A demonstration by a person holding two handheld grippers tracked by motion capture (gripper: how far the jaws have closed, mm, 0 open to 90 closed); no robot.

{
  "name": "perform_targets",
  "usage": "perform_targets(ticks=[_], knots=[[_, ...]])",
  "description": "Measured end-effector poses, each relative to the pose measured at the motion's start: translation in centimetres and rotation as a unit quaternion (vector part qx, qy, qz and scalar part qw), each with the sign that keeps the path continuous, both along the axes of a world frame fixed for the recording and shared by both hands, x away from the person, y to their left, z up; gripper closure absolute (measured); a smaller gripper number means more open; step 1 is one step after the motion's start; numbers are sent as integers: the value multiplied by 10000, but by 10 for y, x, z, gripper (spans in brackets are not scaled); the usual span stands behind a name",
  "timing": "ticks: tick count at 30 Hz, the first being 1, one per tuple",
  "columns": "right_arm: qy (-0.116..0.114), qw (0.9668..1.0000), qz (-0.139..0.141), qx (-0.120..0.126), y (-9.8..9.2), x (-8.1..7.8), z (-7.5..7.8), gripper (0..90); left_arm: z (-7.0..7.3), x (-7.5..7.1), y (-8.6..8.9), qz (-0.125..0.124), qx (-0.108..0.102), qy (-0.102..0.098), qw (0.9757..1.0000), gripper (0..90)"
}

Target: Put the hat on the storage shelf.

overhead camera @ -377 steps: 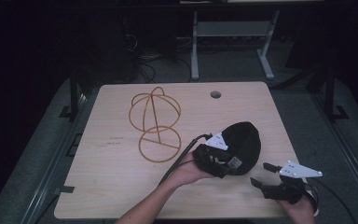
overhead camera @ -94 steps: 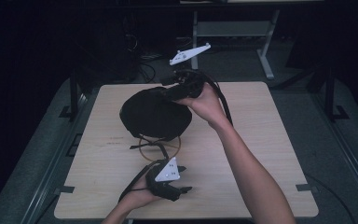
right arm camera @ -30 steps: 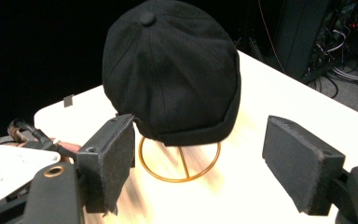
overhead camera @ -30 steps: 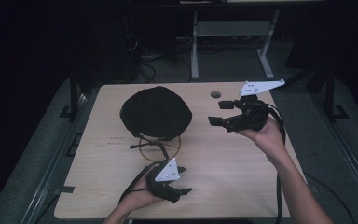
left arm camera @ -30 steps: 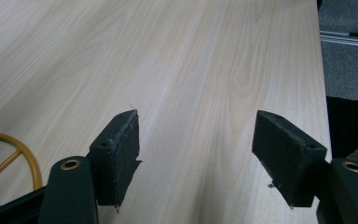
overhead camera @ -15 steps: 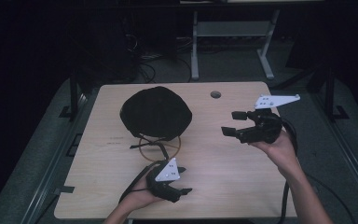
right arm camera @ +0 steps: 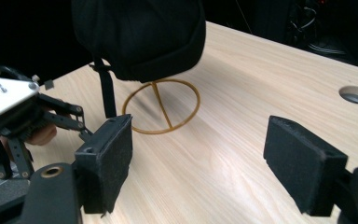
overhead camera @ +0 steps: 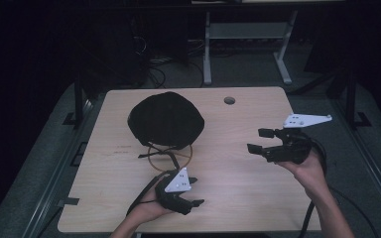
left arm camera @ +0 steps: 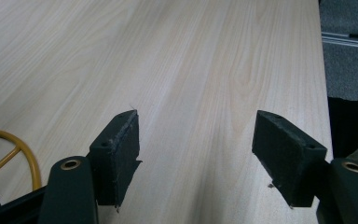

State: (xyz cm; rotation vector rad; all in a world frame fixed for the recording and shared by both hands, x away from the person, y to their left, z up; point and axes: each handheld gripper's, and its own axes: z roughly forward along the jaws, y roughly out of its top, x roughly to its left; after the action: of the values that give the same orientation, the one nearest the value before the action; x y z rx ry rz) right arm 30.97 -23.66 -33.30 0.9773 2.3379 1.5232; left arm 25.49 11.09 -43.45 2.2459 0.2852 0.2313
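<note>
While a black cap (overhead camera: 166,119) sits draped over a yellow wire stand (overhead camera: 169,153) at the far left of the wooden table (overhead camera: 238,188), both grippers are apart from it. At the near edge, the left gripper (overhead camera: 188,201) rests just beside the stand's ring base, jaws spread wide and empty. Over the table's right side, the right gripper (overhead camera: 259,140) hovers with jaws wide and empty, pointing left toward the cap.

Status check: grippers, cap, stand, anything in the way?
Left gripper open, empty, low at the near edge. Right gripper open, empty, right of the stand. Black cap on gold wire stand. Nothing in the way.
</note>
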Motion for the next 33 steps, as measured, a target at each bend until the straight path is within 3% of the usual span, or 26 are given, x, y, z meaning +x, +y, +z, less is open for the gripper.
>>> perform_targets(ticks=[33], knots=[[318, 9990, -319, -65, -34, -34, -47, 216, -2, 0, 0, -20, 56, 48, 10000, 317]])
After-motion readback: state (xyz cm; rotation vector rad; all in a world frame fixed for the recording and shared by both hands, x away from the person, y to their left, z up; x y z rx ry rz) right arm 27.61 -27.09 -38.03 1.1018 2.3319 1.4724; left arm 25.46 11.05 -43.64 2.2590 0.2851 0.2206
